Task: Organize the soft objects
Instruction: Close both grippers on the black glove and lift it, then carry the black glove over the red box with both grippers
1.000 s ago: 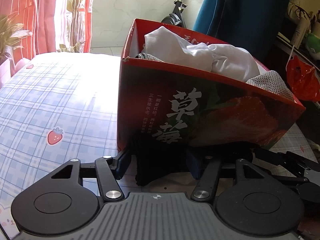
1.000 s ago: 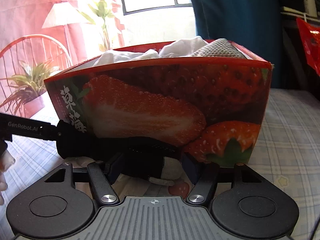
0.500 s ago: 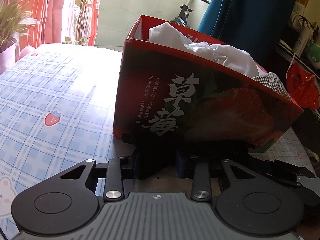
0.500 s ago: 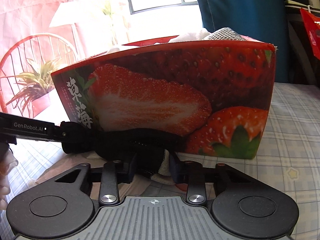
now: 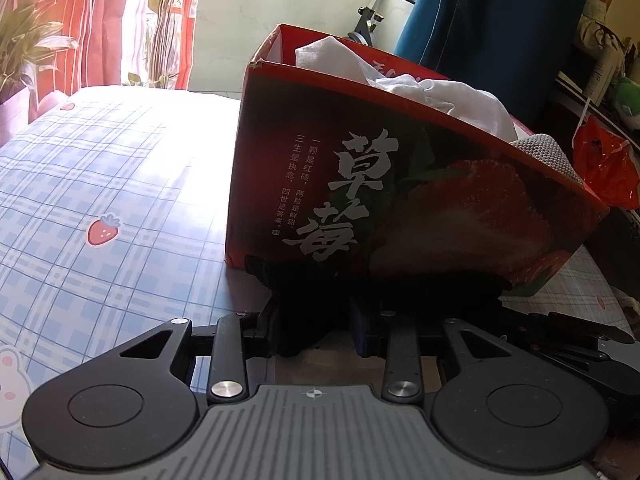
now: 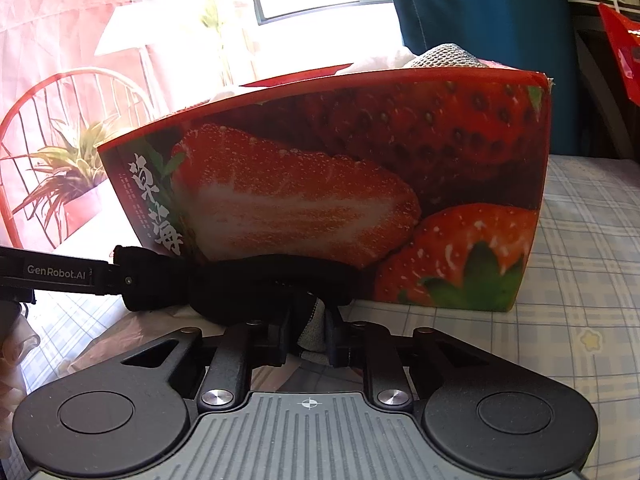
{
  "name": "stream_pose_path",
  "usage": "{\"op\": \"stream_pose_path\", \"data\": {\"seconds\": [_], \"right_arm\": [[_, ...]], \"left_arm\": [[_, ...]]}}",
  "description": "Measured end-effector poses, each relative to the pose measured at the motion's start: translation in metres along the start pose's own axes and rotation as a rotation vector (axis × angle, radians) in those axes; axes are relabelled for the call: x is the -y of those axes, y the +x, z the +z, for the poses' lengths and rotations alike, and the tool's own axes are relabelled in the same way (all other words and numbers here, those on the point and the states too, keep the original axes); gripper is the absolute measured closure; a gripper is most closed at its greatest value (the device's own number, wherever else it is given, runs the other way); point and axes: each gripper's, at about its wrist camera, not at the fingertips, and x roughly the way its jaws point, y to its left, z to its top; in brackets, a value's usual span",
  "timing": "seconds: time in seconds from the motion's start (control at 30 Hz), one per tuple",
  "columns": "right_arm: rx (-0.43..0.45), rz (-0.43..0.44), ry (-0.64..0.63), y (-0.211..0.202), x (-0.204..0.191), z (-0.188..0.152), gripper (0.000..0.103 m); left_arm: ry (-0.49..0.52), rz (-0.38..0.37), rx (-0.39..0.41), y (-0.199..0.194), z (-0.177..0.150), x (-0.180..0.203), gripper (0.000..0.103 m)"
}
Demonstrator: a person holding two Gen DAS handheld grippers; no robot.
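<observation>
A black sock (image 5: 304,312) with a grey-white patch (image 6: 314,328) lies stretched along the foot of a red strawberry-print box (image 5: 400,184). My left gripper (image 5: 314,326) is shut on one end of the sock. My right gripper (image 6: 308,338) is shut on the other end, at the patch. The box also shows in the right wrist view (image 6: 340,184). It holds white cloth (image 5: 420,84) and a grey knitted piece (image 5: 548,152). The left gripper's arm shows in the right wrist view (image 6: 60,272), reaching to the sock.
The box stands on a blue plaid sheet with strawberry prints (image 5: 104,184). A red plastic bag (image 5: 604,168) hangs at the right. A blue curtain (image 5: 500,12) is behind the box. A potted plant (image 6: 68,176) and a red wire chair (image 6: 60,92) stand at the left.
Both grippers have closed from wide open onto the two ends of the black sock. The views shifted slightly lower and closer to the box's base.
</observation>
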Motion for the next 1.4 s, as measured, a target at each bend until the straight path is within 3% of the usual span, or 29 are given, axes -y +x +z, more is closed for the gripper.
{"op": "stream_pose_path", "data": {"seconds": [0.3, 0.47, 0.9, 1.4], "right_arm": [[0.000, 0.006, -0.072, -0.002, -0.012, -0.001, 0.093], [0.011, -0.009, -0.078, -0.009, -0.013, -0.003, 0.093], [0.183, 0.038, -0.045, -0.079, -0.020, 0.008, 0.094], [0.252, 0.057, -0.016, -0.126, -0.026, 0.007, 0.094]], "left_arm": [[-0.014, -0.004, -0.023, 0.004, 0.005, -0.002, 0.067], [-0.022, -0.024, -0.054, -0.005, 0.011, 0.002, 0.074], [0.040, -0.054, 0.114, -0.076, 0.005, 0.023, 0.074], [0.061, -0.064, 0.181, -0.120, -0.019, 0.044, 0.074]]}}
